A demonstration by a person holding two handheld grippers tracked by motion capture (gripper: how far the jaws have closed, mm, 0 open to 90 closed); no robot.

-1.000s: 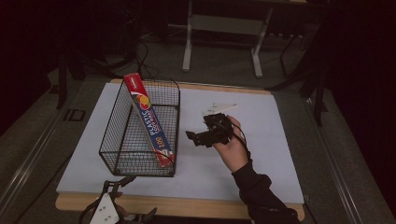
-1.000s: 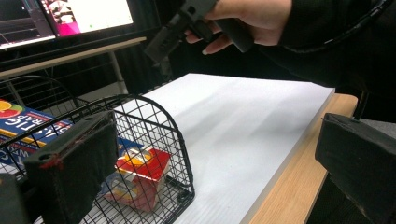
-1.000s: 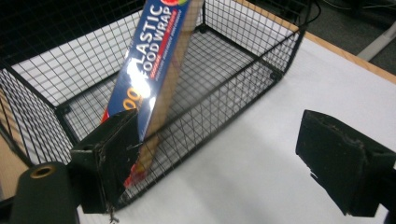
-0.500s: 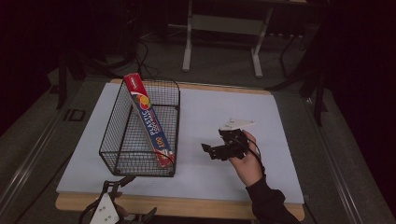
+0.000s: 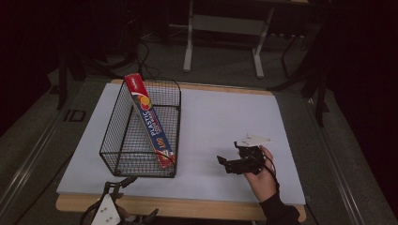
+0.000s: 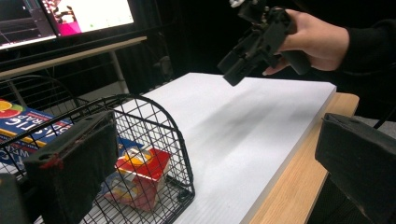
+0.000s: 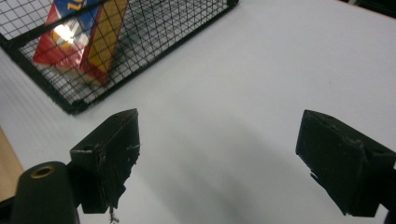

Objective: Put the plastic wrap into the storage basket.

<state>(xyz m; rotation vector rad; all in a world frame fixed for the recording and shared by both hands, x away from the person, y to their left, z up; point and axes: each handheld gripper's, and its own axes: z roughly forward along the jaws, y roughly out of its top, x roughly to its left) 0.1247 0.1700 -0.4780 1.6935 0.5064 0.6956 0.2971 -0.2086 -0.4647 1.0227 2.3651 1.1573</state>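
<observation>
A long red-and-blue plastic wrap box (image 5: pixel 149 121) leans tilted inside the black wire basket (image 5: pixel 123 154) at the table's (image 5: pixel 225 117) nine o'clock side. The right gripper (image 5: pixel 234 163), held in a hand (image 5: pixel 263 176) near five o'clock, hovers with fingers spread wide, empty. The left gripper (image 5: pixel 110 213) sits at seven o'clock by the table edge, fingers apart, holding nothing.
</observation>
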